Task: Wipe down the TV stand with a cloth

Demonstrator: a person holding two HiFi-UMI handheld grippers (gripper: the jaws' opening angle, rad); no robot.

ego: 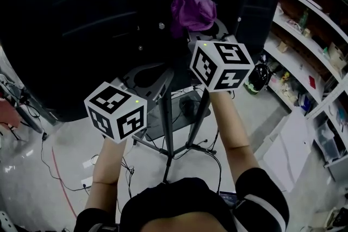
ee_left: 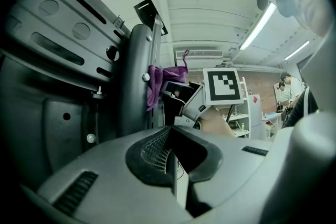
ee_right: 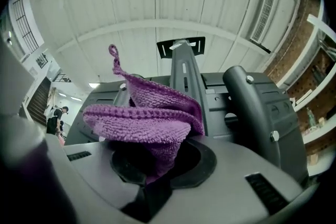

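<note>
r gripper (ee_right: 151, 168) jaws clamped on the purple cloth (ee_right: 142, 120), held upper centre of the head view at the back of the tv stand (ego: 130, 13), prob touching it, while l gripper (ee_left: 176, 168) sits lower left, jaws closed w/ nothing between

1. Purple terry cloth (ee_right: 144, 118): lower end hidden down between the jaws of the right gripper (ee_right: 152, 176), which close on it.
2. Black metal TV stand (ego: 167, 127): foot hidden behind the person's torso.
3. Large black screen back panel (ego: 70, 24): cut off by the head view's top and left edges.
4. Two distant people (ee_left: 286, 89): too small to make out.
</note>
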